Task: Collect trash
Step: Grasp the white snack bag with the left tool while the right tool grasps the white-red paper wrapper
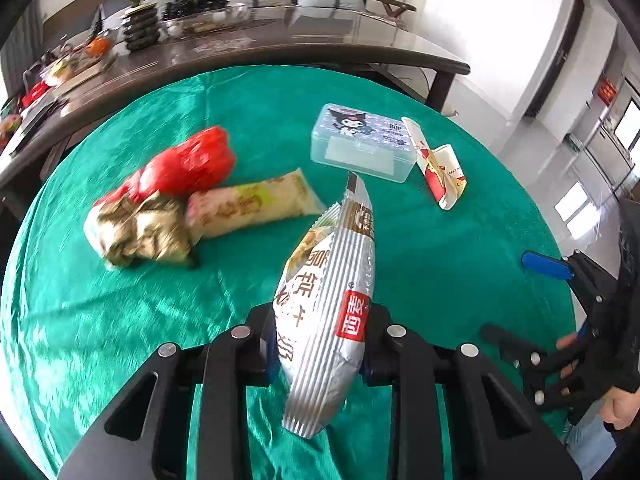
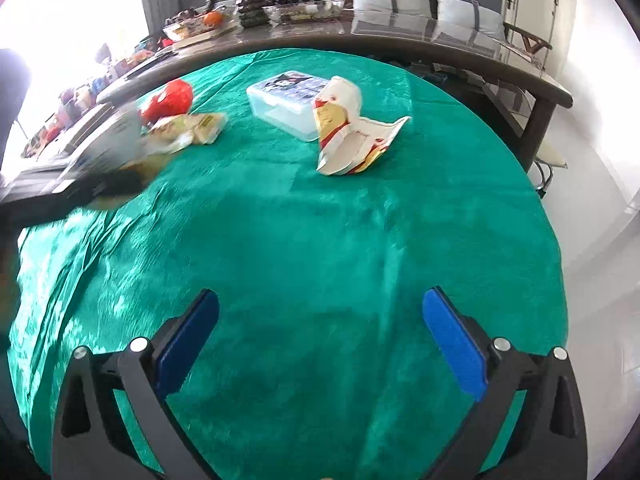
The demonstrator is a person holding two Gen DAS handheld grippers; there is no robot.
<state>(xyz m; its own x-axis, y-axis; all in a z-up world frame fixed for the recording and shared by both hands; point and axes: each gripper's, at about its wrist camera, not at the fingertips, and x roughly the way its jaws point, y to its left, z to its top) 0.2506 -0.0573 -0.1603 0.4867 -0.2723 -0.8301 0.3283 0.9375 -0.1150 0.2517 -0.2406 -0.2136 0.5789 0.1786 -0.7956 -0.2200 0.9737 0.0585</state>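
Note:
My left gripper (image 1: 320,344) is shut on a silver striped snack bag (image 1: 332,300) and holds it above the green cloth. Beyond it lie a red wrapper (image 1: 188,164), a crumpled gold wrapper (image 1: 140,232) and a pale yellow packet (image 1: 252,204). A red and white paper carton (image 1: 438,164) lies beside a clear plastic box (image 1: 360,144). My right gripper (image 2: 320,340) is open and empty over the near cloth. The carton (image 2: 348,132), box (image 2: 284,104), red wrapper (image 2: 172,98) and yellow packet (image 2: 192,126) show far ahead. The left gripper with the bag (image 2: 104,152) is blurred at left.
The round table wears a green cloth (image 2: 320,240). Behind it stands a long dark table (image 1: 280,44) with a plant, fruit and trays. The right gripper (image 1: 560,312) and the hand holding it show at the right edge of the left wrist view.

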